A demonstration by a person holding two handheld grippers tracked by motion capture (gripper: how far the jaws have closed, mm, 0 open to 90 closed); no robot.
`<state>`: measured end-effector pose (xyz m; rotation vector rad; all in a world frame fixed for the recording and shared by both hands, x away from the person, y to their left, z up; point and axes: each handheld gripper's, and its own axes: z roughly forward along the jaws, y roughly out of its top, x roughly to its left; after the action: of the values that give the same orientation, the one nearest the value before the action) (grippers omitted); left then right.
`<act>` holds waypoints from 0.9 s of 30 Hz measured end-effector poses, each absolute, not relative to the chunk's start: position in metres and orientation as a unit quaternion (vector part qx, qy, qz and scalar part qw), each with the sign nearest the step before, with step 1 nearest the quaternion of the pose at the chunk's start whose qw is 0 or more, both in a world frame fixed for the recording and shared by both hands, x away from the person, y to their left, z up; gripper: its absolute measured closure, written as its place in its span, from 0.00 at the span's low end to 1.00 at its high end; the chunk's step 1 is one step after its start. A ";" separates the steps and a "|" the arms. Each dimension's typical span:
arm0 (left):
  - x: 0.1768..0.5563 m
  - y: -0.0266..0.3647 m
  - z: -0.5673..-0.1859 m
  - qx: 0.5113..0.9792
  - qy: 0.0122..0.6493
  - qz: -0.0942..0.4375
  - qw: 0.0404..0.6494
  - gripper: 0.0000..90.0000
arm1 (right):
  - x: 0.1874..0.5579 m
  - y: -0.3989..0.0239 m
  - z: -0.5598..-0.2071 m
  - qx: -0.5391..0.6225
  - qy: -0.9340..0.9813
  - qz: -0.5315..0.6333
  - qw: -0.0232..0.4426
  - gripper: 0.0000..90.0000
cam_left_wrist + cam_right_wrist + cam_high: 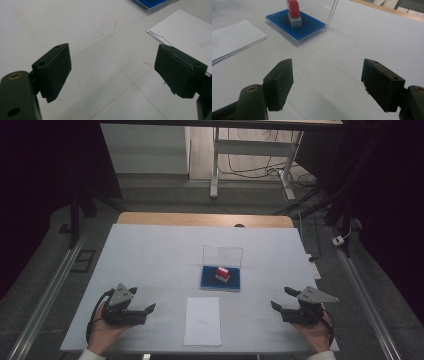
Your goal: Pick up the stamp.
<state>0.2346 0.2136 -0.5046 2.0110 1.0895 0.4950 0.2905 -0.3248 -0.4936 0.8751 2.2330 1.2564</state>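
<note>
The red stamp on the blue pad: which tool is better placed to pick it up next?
Probably the right tool: open, and its camera looks toward the red stamp on the blue pad. The left tool, also open, points toward the paper stack.

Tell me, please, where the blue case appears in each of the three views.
High view: blue case at table centre, beyond the paper sheets.
Left gripper view: a corner at the top edge.
Right gripper view: upper left, lid open.
Shared landmark: the paper sheets beside it.
</note>
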 end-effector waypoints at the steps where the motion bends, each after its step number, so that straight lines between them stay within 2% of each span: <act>1: 0.234 0.213 -0.504 0.792 0.426 0.193 0.391 0.16 | 0.290 -0.325 -0.494 0.315 0.806 0.452 0.215 0.28; 27: 0.230 0.209 -0.506 0.798 0.415 0.203 0.388 0.17 | 0.299 -0.292 -0.464 0.300 0.814 0.454 0.204 0.31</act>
<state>0.2301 0.2085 -0.5057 2.0285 1.0548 0.5160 0.2989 -0.2924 -0.4637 0.8369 2.2690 1.2666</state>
